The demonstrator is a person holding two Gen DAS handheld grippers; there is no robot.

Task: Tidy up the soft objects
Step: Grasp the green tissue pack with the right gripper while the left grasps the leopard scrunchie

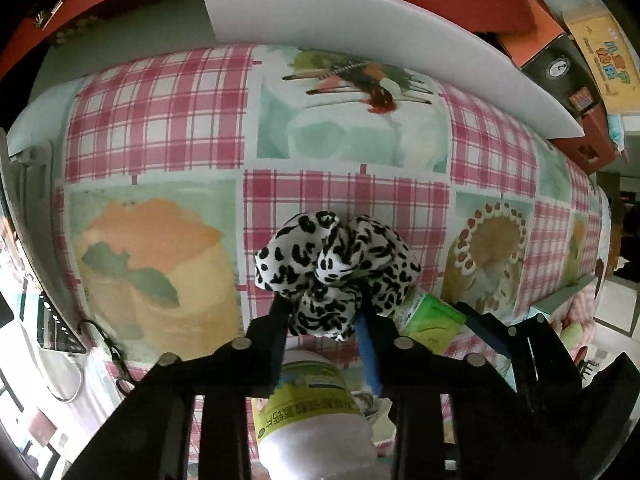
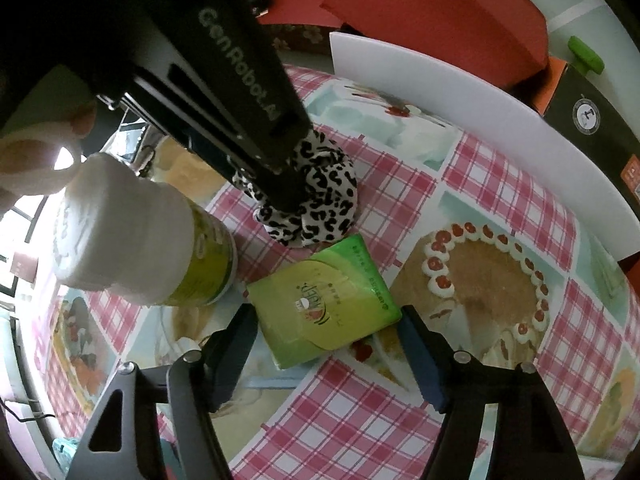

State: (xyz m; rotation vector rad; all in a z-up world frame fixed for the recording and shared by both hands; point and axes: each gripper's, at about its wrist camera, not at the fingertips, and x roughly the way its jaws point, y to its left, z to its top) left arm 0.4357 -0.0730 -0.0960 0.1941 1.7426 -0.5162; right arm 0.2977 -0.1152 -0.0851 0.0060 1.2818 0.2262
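Two grippers work over a table spread with a pink-checked cloth (image 2: 400,420) printed with cakes and desserts. The left gripper (image 1: 322,312) has its black fingers closed in on a leopard-print scrunchie (image 1: 336,264), the fabric bunched between them; from the right wrist view the same gripper (image 2: 280,184) comes down from above onto the scrunchie (image 2: 320,204), which sits on the cloth. I cannot tell whether it is lifted clear or still resting there.

The right gripper (image 2: 324,344) stands wide apart, holding nothing. Its fingers flank the near end of a green tissue pack (image 2: 324,304) that lies flat on the cloth, just beside the scrunchie on its near side; whether the pads touch the pack I cannot tell.

To the left of the pack stands a white bottle with a yellow-green label (image 2: 132,240), close to both soft things. From the left wrist view it (image 1: 308,404) shows low between the fingers.

Along the far edge of the table a white board (image 1: 360,36) lies at a slant. Beyond it are red boxes (image 2: 440,4) and a dark carton (image 2: 592,116).
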